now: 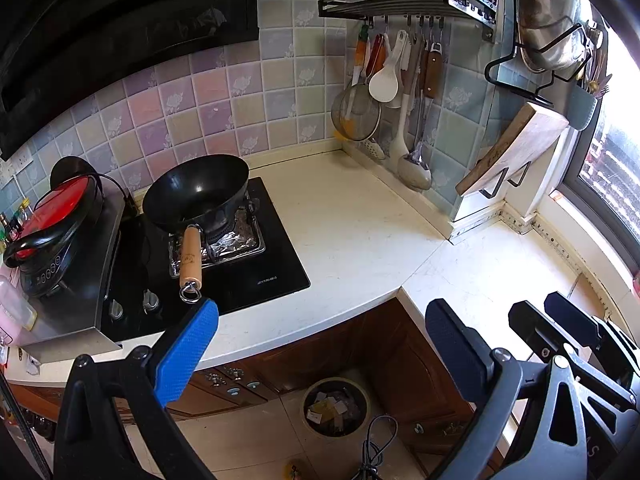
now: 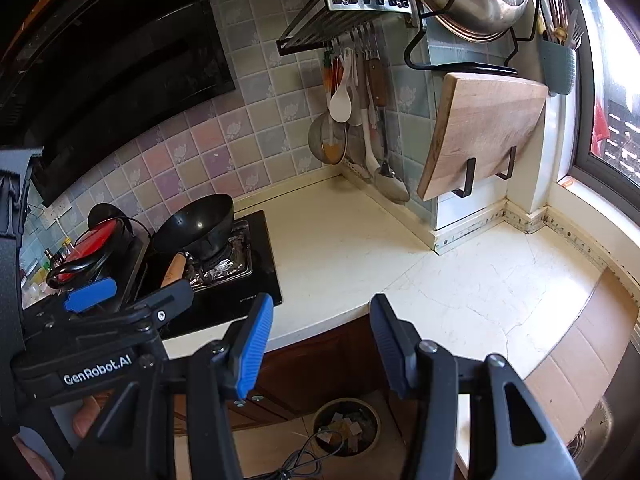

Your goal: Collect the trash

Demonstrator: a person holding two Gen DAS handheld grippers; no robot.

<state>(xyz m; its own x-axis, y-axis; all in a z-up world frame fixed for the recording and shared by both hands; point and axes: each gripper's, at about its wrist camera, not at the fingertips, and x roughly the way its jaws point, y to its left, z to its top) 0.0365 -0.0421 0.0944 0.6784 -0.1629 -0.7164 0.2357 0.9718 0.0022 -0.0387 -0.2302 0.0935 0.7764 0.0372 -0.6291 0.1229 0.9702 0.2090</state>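
A round trash bin point(image 1: 335, 406) stands on the floor below the counter corner, holding several scraps of paper; it also shows in the right wrist view point(image 2: 346, 426). My left gripper point(image 1: 320, 344) is open and empty, held above the counter's front edge over the bin. My right gripper point(image 2: 322, 344) is open and empty, at about the same height to the right of the left one; its fingers point(image 1: 568, 316) show at the right of the left wrist view. I see no loose trash on the white counter point(image 1: 360, 232).
A black wok point(image 1: 196, 190) with a wooden handle sits on the gas hob. A red-lidded cooker point(image 1: 52, 216) stands left of it. Utensils point(image 1: 400, 100) hang at the wall corner. A wooden cutting board point(image 2: 480, 136) stands on a rack. A cable point(image 2: 304, 460) lies on the floor.
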